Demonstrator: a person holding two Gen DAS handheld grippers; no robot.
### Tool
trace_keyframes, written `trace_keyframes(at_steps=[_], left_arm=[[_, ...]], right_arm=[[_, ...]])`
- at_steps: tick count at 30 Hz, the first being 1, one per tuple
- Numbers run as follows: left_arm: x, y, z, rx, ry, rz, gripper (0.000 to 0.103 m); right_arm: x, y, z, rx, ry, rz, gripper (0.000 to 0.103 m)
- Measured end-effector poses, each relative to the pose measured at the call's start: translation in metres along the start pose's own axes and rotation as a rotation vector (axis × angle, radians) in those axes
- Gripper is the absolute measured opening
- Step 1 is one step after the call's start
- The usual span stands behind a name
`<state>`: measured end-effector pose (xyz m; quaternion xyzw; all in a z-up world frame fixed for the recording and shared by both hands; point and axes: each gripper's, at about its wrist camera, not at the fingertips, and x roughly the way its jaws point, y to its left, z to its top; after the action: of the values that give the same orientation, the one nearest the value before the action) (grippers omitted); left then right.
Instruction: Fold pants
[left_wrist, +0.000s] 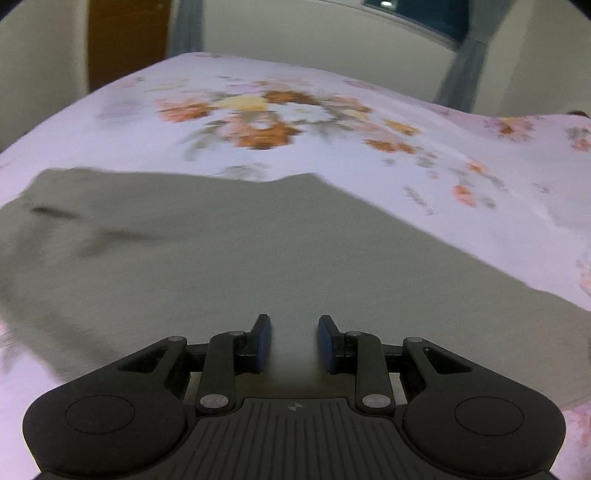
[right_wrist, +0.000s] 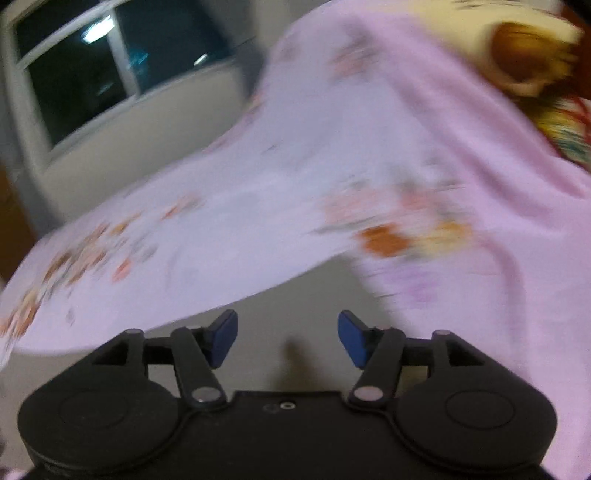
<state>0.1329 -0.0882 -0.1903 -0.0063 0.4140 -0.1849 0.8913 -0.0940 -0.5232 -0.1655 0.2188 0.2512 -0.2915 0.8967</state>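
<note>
- Two grippers are at work on the bed (left_wrist: 110, 122), and we judge a fold of the pants is partly made, with more folding to come.
- Our left gripper (left_wrist: 294, 341) looks clamped on a ridge of the grey-green soft cloth pants (left_wrist: 229, 251); the narrow gap between the blue pads is filled with cloth.
- Our right gripper (right_wrist: 287, 338) has its jaws well apart with nothing pinched; only grey cloth lies beneath.
- Next we would need a fresh edge for the right gripper to take, level with the left.
- The pants lie spread flat on the pale pink flowered bedsheet (left_wrist: 424, 177), creased towards the left, their far edge dipping to a notch.
</note>
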Motion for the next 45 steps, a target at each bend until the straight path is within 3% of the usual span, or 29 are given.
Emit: trace_keyframes(at_steps=[4,7,10,11,12,13,15,17,22,26,33,37,38,42,45], left_arm=[[0.018,-0.043,0.003,0.097,0.02,-0.024,0.028],[0.03,-0.052,-0.004,0.116,0.052,-0.004,0.028],[0.027,-0.047,-0.012,0.113,0.045,-0.017,0.028],[0.025,-0.046,-0.013,0.109,0.045,-0.022,0.028],[0.025,-0.045,-0.014,0.108,0.047,-0.024,0.028],[0.024,-0.044,-0.015,0.106,0.05,-0.026,0.028],[0.022,-0.043,-0.015,0.095,0.06,-0.027,0.028],[0.021,-0.041,-0.015,0.087,0.068,-0.031,0.028],[0.017,-0.038,-0.018,0.09,0.074,-0.039,0.028],[0.013,-0.043,-0.016,0.096,0.077,-0.026,0.029],[0.01,-0.067,-0.014,0.109,0.06,-0.076,0.029],[0.017,-0.082,-0.012,0.122,0.066,-0.074,0.029],[0.02,-0.084,-0.012,0.125,0.07,-0.071,0.029],[0.023,-0.085,-0.017,0.133,0.081,-0.056,0.03],[0.02,-0.08,-0.023,0.151,0.08,-0.058,0.03]], right_arm=[[0.03,0.042,-0.012,-0.086,0.071,0.007,0.055],[0.041,0.043,-0.027,-0.131,0.129,-0.046,0.055],[0.034,0.038,-0.038,-0.145,0.128,-0.051,0.058],[0.033,0.037,-0.04,-0.149,0.129,-0.052,0.061],[0.034,0.039,-0.041,-0.152,0.134,-0.048,0.071],[0.036,0.04,-0.042,-0.159,0.144,-0.04,0.088],[0.044,0.051,-0.045,-0.205,0.184,-0.04,0.103],[0.049,0.068,-0.051,-0.29,0.191,-0.106,0.103],[0.055,0.071,-0.048,-0.243,0.21,-0.129,0.103],[0.057,0.072,-0.041,-0.252,0.267,-0.132,0.103],[0.042,0.073,-0.043,-0.234,0.221,-0.114,0.103],[0.032,0.086,-0.034,-0.22,0.163,-0.06,0.091],[0.033,0.094,-0.034,-0.244,0.162,-0.057,0.09],[0.045,0.104,-0.044,-0.295,0.206,-0.057,0.071],[0.043,0.1,-0.053,-0.332,0.199,-0.078,0.071]])
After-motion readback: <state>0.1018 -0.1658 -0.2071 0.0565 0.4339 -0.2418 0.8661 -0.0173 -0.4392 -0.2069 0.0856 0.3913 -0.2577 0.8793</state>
